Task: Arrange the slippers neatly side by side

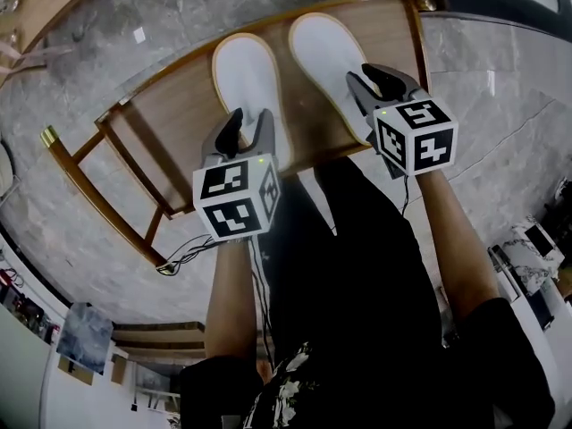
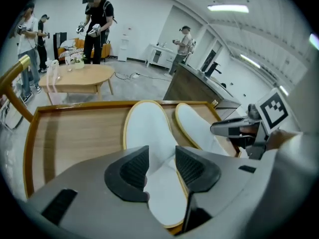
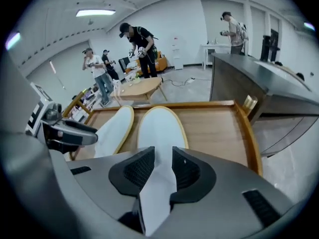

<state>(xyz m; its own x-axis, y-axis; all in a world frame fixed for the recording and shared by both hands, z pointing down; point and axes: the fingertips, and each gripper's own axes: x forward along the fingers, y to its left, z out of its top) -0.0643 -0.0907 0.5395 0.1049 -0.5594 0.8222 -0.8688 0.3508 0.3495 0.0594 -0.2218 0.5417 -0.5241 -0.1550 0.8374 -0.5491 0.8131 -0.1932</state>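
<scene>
Two slippers lie on the wooden rack (image 1: 174, 128), white with tan rims, toes pointing away from us. The left slipper (image 1: 243, 74) and the right slipper (image 1: 323, 52) rest just beside each other with a narrow strip of wood between them. They run close to parallel, and their heels sit at the rack's near edge.

The left gripper (image 2: 160, 156) is at the heel of the left slipper. Its jaws stand wide apart, and the heel shows between them with clear gaps at the pads. The right gripper (image 3: 162, 158) is at the heel of the right slipper. Its jaws are also apart, less widely, with the white heel edge running up between them. From its own view we judge that the pads are not pressing on it.

We judge the step in hand to be the release: the pair appears placed and neither gripper clamps anything.

Next move — requirements:
1. Draw each gripper straight back along the line of its slipper, jaws kept apart.
2. Watch the right gripper. Its narrower gap leaves little clearance, so a sideways pull could snag the heel and skew the slipper.
3. Check the spacing from the head view once both grippers are clear — the toes may sit slightly uneven, though the rack's tilt in that view makes this hard to confirm.
</scene>
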